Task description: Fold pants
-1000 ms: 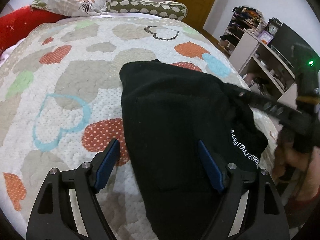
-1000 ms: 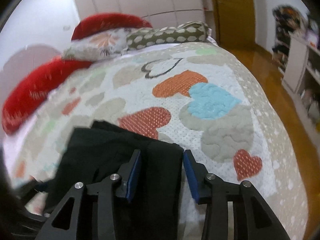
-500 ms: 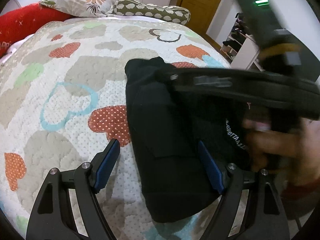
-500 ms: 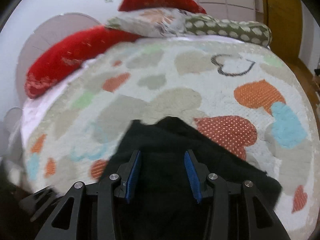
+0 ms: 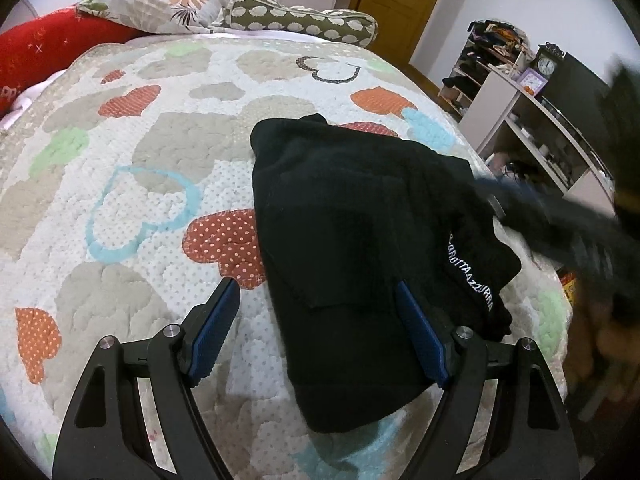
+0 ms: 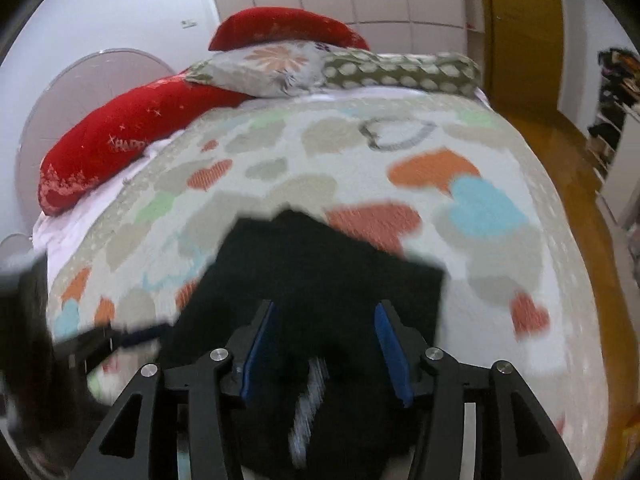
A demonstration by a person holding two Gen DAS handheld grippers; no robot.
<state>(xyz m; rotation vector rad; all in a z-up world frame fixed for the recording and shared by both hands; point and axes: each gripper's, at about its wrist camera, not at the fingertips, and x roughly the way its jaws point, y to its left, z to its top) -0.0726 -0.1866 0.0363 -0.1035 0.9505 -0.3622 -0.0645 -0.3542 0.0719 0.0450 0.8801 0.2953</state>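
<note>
Pants (image 5: 360,240): black, folded into a compact bundle on bed quilt (image 5: 140,160), white lettering showing. My left gripper (image 5: 320,328) spread; right gripper (image 6: 324,344) spread, jaws just opening over the fabric.

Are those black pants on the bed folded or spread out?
Folded: the black pants lie as a compact stacked bundle on the heart-patterned quilt, no legs stretched out.

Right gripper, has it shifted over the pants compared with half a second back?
Yes. In the left wrist view the right gripper swung off the black pants toward the shelf side, jaws just opening.
</note>
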